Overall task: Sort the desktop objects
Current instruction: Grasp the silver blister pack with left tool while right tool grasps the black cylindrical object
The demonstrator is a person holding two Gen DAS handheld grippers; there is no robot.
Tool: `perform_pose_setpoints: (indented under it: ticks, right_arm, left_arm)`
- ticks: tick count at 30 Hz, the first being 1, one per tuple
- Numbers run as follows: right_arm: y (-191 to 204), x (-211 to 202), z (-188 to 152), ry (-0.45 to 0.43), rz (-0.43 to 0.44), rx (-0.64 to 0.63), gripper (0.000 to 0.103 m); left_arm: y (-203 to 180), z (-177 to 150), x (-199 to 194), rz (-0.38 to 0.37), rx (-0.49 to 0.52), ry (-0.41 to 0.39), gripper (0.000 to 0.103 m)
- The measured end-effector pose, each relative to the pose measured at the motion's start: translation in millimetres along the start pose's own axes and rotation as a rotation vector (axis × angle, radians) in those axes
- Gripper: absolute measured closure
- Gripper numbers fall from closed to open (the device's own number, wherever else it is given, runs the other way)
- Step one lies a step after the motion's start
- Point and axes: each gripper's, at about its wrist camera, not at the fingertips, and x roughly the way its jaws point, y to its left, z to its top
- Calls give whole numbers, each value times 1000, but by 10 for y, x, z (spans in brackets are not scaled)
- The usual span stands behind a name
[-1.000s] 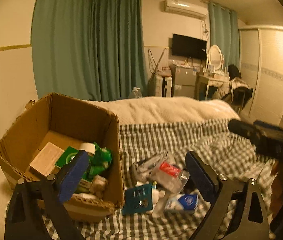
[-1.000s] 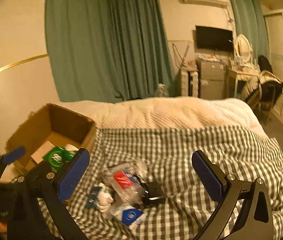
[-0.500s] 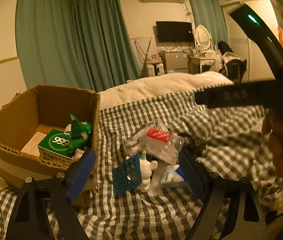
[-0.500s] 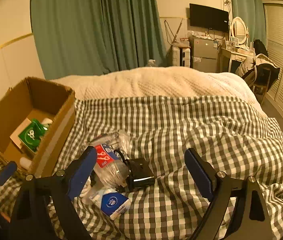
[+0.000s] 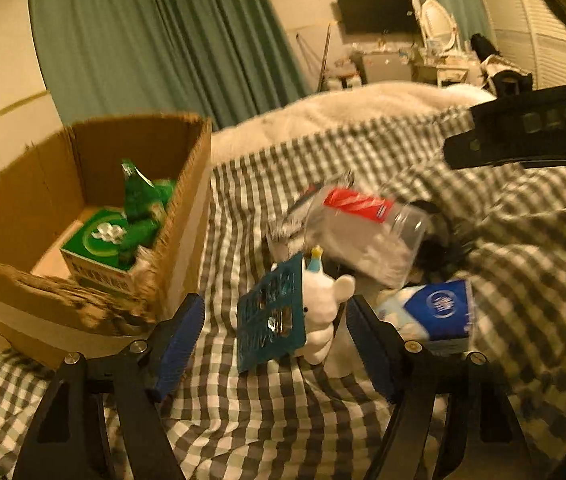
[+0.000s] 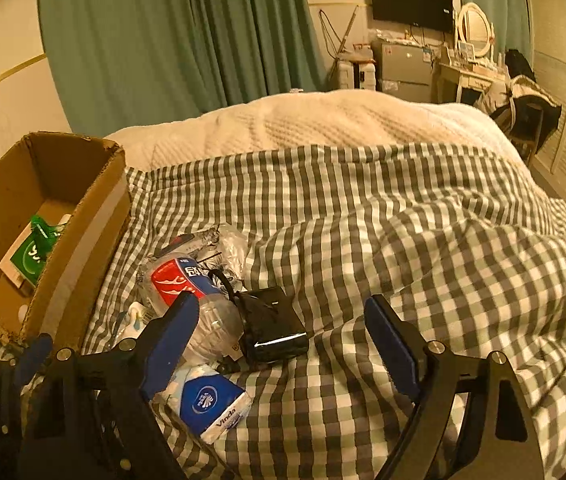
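Where visible, perhaps rumpled checked bedspread (image 6: 363, 220)

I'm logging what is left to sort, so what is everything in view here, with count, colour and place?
cardboard box: one, brown, left on the bed.
green packs: several, inside the box; count unclear.
plastic bottle: one, clear with red label, lying in the pile.
tissue pack: one, blue and white, nearest the camera.
black case: one, beside the bottle.
white toy: one, behind a teal card.
checked blanket: one, grey and white.
left gripper: open around the toy, jaws just been closing.
right gripper: open, over the black case, jaws just been closing.
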Motion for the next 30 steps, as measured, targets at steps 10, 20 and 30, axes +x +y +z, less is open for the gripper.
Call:
perform_pose_setpoints:
  ticks: [10,20,30]
  right_arm:
    - [17,511,-100,125,-10,-4,18]
    - [-44,661,-161,168,-18,29,22]
    - [96,732,-268,208,-72,-66,59]
  left_arm:
    - [59,-46,338,-39,-41,100,56]
    - [146,-21,255,-81,-54,89,88]
    - [251,82,-69,-117,-66,2,94]
